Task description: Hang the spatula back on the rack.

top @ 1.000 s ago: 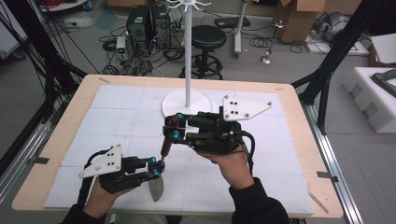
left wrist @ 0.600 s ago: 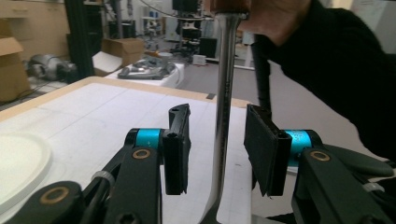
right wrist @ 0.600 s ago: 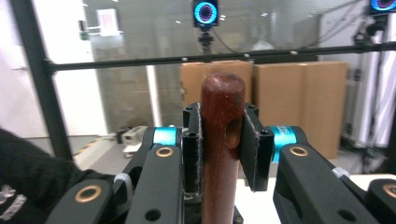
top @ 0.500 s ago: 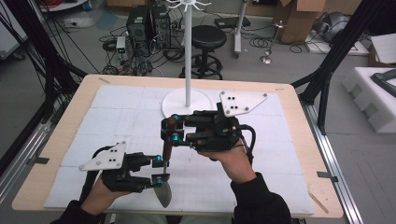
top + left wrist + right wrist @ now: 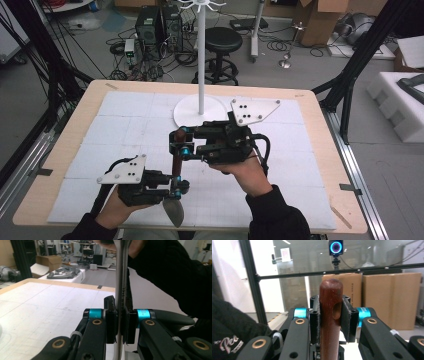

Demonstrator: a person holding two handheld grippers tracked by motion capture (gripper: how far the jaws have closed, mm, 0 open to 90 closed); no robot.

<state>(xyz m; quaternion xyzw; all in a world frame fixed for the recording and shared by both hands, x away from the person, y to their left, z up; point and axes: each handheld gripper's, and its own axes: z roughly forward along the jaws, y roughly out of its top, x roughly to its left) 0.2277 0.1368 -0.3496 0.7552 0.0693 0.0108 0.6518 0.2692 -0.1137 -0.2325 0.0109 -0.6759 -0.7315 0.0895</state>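
You are handling a utensil (image 5: 176, 185) with a dark reddish-brown wooden handle (image 5: 329, 315) and a flat, polished metal blade (image 5: 174, 212). The handle end is rounded and has a hanging hole through it. The utensil runs lengthwise between your two hands above the white-covered desk (image 5: 300, 165), blade end nearest you. The thin metal shank (image 5: 120, 277) rises edge-on and upright in the left gripper view.

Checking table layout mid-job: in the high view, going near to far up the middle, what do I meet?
Metal spatula blade → left gripper → right gripper on the wooden handle → white stand base → black stool.
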